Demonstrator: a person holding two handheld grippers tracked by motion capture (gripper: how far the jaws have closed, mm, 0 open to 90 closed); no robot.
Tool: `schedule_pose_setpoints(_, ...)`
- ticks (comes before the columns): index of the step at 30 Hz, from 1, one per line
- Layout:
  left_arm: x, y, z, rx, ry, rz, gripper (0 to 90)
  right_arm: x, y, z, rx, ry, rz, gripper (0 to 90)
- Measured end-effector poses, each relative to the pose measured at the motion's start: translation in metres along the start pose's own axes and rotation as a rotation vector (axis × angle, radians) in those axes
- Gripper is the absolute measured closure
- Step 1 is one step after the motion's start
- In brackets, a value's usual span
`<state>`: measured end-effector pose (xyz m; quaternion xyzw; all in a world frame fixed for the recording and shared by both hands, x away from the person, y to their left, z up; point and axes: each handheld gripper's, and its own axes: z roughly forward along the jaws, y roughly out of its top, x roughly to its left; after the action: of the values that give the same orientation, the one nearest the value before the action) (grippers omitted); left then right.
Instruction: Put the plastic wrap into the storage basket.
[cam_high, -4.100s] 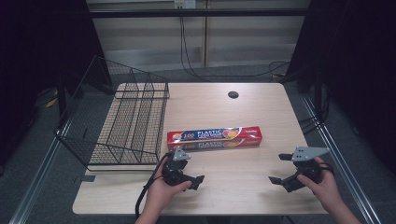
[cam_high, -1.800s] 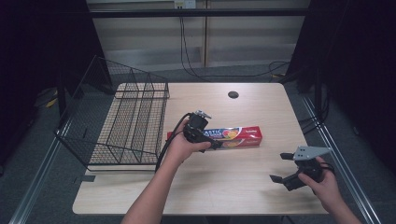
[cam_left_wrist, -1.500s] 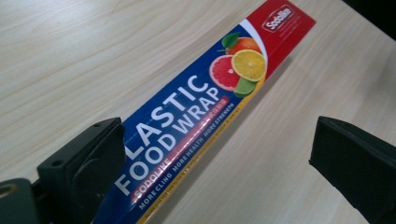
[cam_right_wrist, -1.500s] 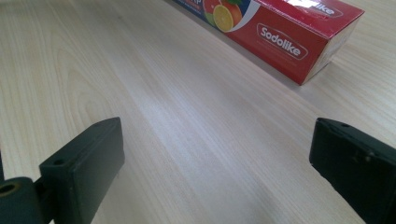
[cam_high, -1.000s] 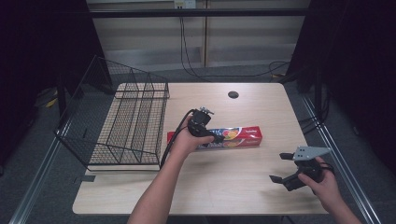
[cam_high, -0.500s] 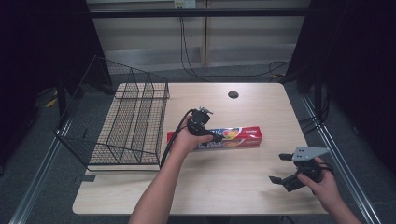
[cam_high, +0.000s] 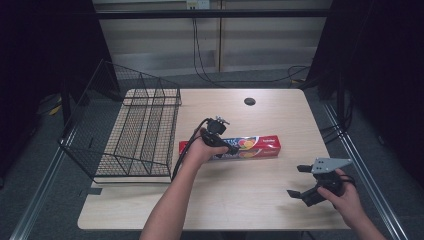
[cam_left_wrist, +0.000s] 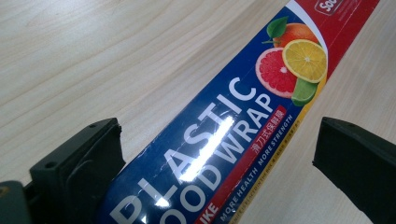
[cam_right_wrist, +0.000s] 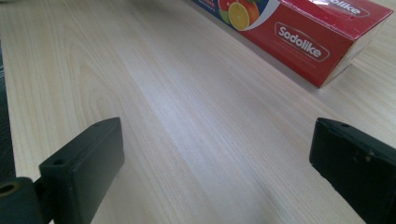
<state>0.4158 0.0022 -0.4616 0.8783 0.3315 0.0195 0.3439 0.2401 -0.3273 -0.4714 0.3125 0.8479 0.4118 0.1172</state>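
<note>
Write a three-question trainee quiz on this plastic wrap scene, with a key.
1. True or false: the left claw has its jaws shut tight on the plastic wrap box.
2. What stands on the table to the left of the box? A) a wire basket B) a kettle C) a stack of plates
3. Fill in: the right claw is held above bare ____.

Key:
1. False; the jaws stand wide, with the box between them.
2. A, the wire basket.
3. Table.
</note>
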Motion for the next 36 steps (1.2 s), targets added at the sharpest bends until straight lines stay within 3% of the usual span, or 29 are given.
schedule_pose_setpoints(2,0.0,0.0,0.001,0.005,0.002,-0.004,0.7,0.0,0.0,0.0,-0.001,-0.001,-0.001,3.0)
schedule_pose_setpoints(3,0.0,0.0,0.002,0.017,0.007,0.006,0.7,0.0,0.0,0.0,-0.001,0.001,0.001,3.0)
schedule_pose_setpoints(4,-0.001,-0.001,0.004,0.042,0.008,0.041,0.7,0.001,0.0,0.0,-0.002,0.005,0.002,3.0)
schedule_pose_setpoints(8,-0.003,-0.001,0.006,0.066,0.019,0.054,0.9,0.001,0.0,0.0,-0.005,0.002,0.0,2.9)
schedule_pose_setpoints(11,-0.005,-0.001,0.005,0.094,0.029,0.079,2.9,0.0,0.0,-0.001,-0.007,0.0,0.003,3.0)
schedule_pose_setpoints(14,-0.006,-0.002,0.004,0.1,0.031,0.068,7.2,0.0,0.0,-0.001,-0.006,0.002,0.008,2.9)
schedule_pose_setpoints(18,-0.008,-0.003,0.005,0.146,0.043,0.117,10.9,0.001,0.001,0.0,-0.009,0.003,0.003,3.0)
schedule_pose_setpoints(20,-0.009,-0.003,0.005,0.151,0.042,0.12,12.1,0.001,0.001,0.0,-0.009,0.003,0.005,3.0)
schedule_pose_setpoints(29,-0.014,-0.004,-0.001,0.223,0.028,0.091,28.9,0.001,0.001,0.0,-0.013,0.004,0.01,3.0)
schedule_pose_setpoints(36,-0.021,-0.006,-0.006,0.26,0.011,0.036,37.1,0.002,0.001,0.001,-0.009,0.003,0.006,3.0)
